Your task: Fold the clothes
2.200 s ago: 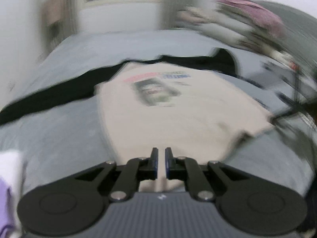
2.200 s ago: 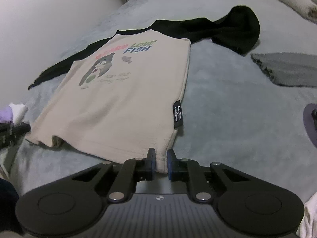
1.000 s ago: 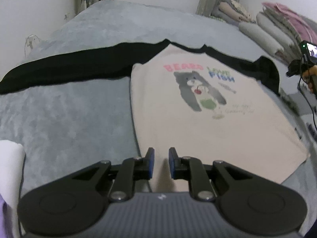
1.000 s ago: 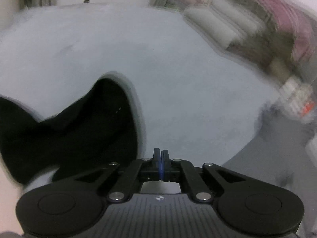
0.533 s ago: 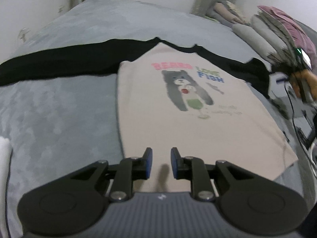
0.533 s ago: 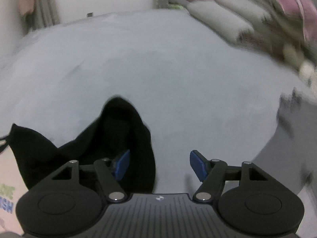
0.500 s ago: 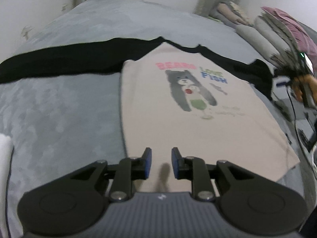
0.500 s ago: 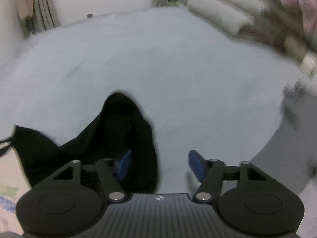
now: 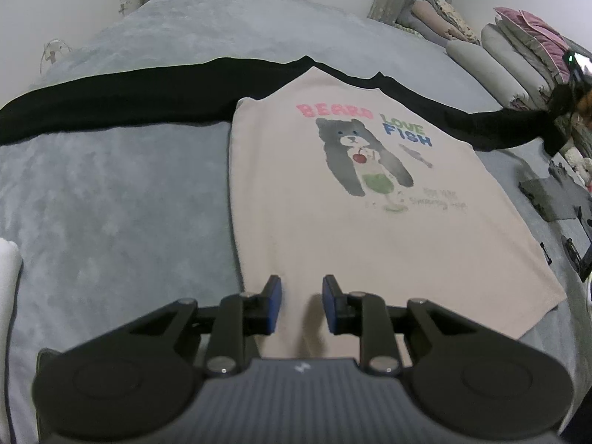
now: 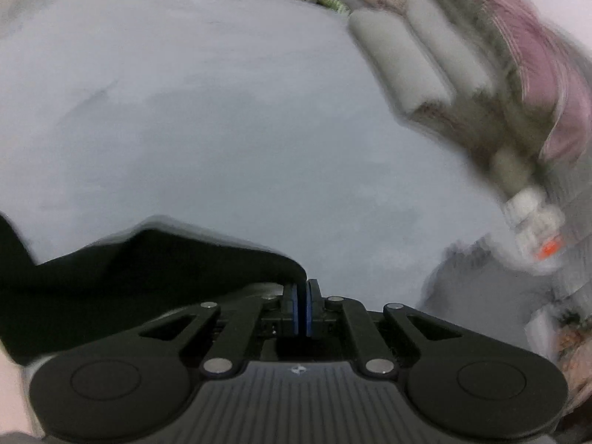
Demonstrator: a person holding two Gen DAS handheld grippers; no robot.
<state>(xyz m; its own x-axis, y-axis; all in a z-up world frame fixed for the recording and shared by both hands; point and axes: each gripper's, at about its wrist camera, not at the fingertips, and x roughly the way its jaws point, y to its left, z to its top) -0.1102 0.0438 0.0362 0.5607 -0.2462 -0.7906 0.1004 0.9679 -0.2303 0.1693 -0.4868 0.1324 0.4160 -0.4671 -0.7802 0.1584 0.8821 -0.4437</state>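
A beige shirt (image 9: 333,222) with a bear print and black sleeves lies flat, front up, on a grey bed (image 9: 122,192). My left gripper (image 9: 299,301) hovers over the shirt's hem near its left corner. Its jaws stand a little apart, with only the flat fabric showing beneath the gap. The left sleeve (image 9: 111,100) lies stretched out to the left. The right sleeve (image 9: 510,129) is lifted and pulled taut toward a hand (image 9: 584,105) at the right edge. My right gripper (image 10: 306,307) is shut on that black sleeve's (image 10: 148,270) end, above the bedcover (image 10: 222,129).
Rolled and folded blankets (image 9: 518,48) are stacked along the right side, blurred in the right wrist view as the blanket stack (image 10: 481,74). A dark grey folded cloth (image 9: 551,196) lies right of the shirt. White fabric (image 9: 7,277) sits at the left edge.
My right gripper went from open beside the crumpled black sleeve to shut on its end and rose, drawing the sleeve out straight. The left gripper's jaws widened slightly and it stayed over the hem.
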